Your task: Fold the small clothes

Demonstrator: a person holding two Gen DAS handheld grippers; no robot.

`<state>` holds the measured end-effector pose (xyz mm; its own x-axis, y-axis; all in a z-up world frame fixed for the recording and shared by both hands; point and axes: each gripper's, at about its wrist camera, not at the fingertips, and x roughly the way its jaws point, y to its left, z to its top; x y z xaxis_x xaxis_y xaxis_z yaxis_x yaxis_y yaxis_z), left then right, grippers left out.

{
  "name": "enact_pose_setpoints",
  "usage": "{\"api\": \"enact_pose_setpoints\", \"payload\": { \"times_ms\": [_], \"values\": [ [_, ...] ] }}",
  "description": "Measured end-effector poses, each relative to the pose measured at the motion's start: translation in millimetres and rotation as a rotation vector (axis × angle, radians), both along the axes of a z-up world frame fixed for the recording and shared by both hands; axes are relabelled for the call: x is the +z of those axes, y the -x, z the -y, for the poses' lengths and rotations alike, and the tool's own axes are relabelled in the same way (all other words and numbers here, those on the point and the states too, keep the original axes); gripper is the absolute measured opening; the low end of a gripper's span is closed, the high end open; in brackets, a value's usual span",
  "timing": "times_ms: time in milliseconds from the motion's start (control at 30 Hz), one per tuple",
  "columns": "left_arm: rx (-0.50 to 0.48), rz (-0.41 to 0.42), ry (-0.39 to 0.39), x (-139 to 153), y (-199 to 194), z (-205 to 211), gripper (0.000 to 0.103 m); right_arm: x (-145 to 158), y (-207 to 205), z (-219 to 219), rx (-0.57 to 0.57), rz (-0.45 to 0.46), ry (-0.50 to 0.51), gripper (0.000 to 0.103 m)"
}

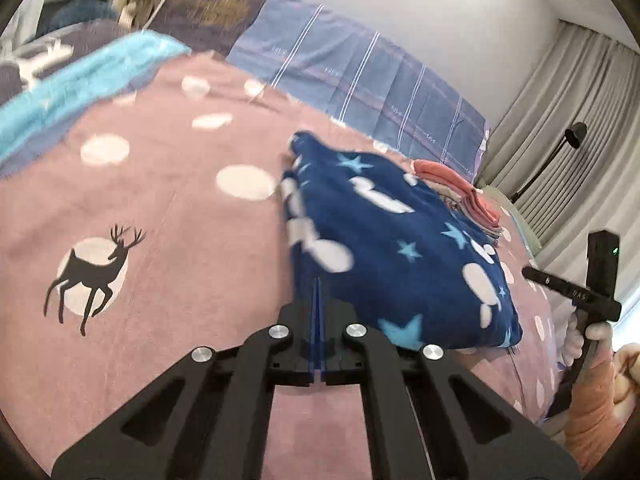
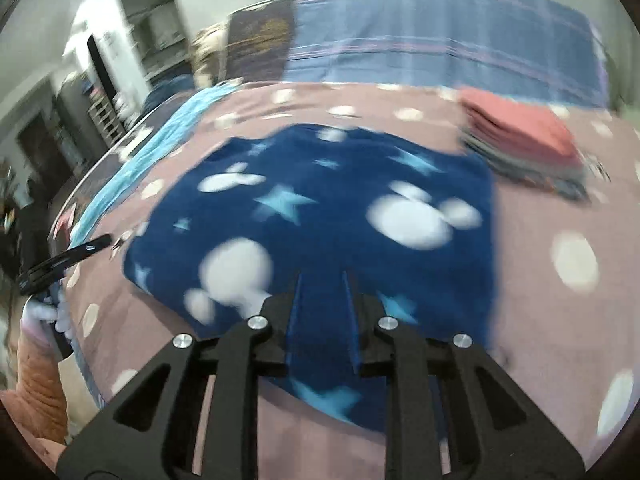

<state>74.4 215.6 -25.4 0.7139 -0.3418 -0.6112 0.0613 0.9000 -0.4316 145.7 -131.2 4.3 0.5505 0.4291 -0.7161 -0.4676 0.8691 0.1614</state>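
A dark blue fleece garment (image 1: 400, 248) with light blue stars and white blobs lies folded on the pink bedspread (image 1: 168, 200). My left gripper (image 1: 319, 284) is shut at the garment's near left edge; I cannot tell whether cloth is pinched between its fingers. The garment fills the middle of the right wrist view (image 2: 328, 216), which is blurred. My right gripper (image 2: 323, 276) is open with its fingers over the garment's near edge. The right gripper's body also shows in the left wrist view (image 1: 592, 292) at the far right.
A stack of folded clothes, coral on top (image 2: 524, 136), lies beyond the garment at the right (image 1: 468, 192). Blue striped pillows (image 1: 360, 80) and a turquoise blanket (image 1: 80, 80) lie at the back. Curtains (image 1: 560, 128) and a black lamp (image 1: 576, 132) stand at the right.
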Motion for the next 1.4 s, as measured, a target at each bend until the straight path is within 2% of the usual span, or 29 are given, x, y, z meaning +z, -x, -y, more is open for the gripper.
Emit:
{"api": "enact_pose_setpoints", "payload": {
  "times_ms": [100, 167, 233, 333, 433, 600, 667, 767, 867, 967, 1067, 1100, 1133, 1167, 1200, 1233, 1333, 1400],
  "values": [
    [-0.035, -0.031, -0.017, -13.8, -22.0, -5.5, 0.001, 5.6, -23.9, -63.4, 0.096, -0.027, 0.019, 0.022],
    [-0.118, -0.075, 0.032, -29.5, -39.4, -12.4, 0.002, 9.8, -36.4, -94.3, 0.131, -0.021, 0.054, 0.022],
    [-0.178, -0.102, 0.03, -42.8, -51.7, -5.4, 0.011, 14.2, -54.0, -135.1, 0.172, -0.013, 0.096, 0.022],
    [-0.258, -0.105, 0.023, -54.9, -62.3, 7.1, 0.013, 14.8, -80.8, -185.2, 0.224, -0.036, 0.133, 0.022],
    [-0.278, -0.103, 0.138, -60.7, -62.1, -5.3, 0.013, 7.5, -105.1, -232.5, 0.265, -0.049, 0.201, 0.024],
    [-0.319, -0.085, 0.234, -64.1, -50.4, -10.4, 0.013, -19.2, -126.0, -312.3, 0.389, -0.06, 0.365, 0.032],
    [-0.327, -0.099, 0.247, -66.8, -48.7, -9.6, 0.013, -35.4, -132.1, -332.8, 0.405, -0.093, 0.442, 0.032],
    [-0.372, -0.103, 0.315, -67.9, -45.2, -13.1, 0.016, -64.5, -137.9, -357.6, 0.405, -0.106, 0.638, 0.035],
    [-0.388, -0.119, 0.338, -72.3, -44.0, -12.1, 0.017, -80.4, -142.3, -364.6, 0.39, -0.137, 0.766, 0.039],
    [-0.394, -0.142, 0.346, -71.9, -45.8, -10.0, 0.019, -83.0, -139.9, -366.9, 0.37, -0.133, 0.828, 0.047],
    [-0.419, -0.146, 0.342, -72.9, -46.0, -8.1, 0.026, -89.0, -137.8, -369.9, 0.386, -0.165, 0.827, 0.061],
    [-0.426, -0.156, 0.352, -75.6, -48.6, -6.3, 0.028, -97.1, -140.1, -370.8, 0.379, -0.179, 0.833, 0.062],
    [-0.432, -0.161, 0.359, -76.7, -50.6, -4.4, 0.028, -106.8, -142.2, -371.6, 0.371, -0.172, 0.86, 0.062],
    [-0.435, -0.162, 0.375, -78.7, -53.9, -2.2, 0.028, -109.4, -142.0, -373.0, 0.374, -0.159, 0.858, 0.05],
    [-0.426, -0.161, 0.376, -79.3, -55.2, 0.0, 0.025, -107.7, -141.7, -374.7, 0.349, -0.103, 0.871, 0.004],
    [-0.423, -0.158, 0.356, -79.5, -52.5, 2.3, 0.017, -101.6, -142.6, -374.4, 0.322, -0.068, 0.849, 0.005],
    [-0.416, -0.112, 0.254, -67.5, -41.2, 11.7, 0.012, -79.3, -149.2, -365.9, 0.291, -0.032, 0.689, 0.001],
    [-0.424, -0.118, 0.211, -69.7, -37.3, 14.0, 0.011, -80.2, -163.4, -359.5, 0.288, -0.047, 0.617, 0.0]
  ]
}}
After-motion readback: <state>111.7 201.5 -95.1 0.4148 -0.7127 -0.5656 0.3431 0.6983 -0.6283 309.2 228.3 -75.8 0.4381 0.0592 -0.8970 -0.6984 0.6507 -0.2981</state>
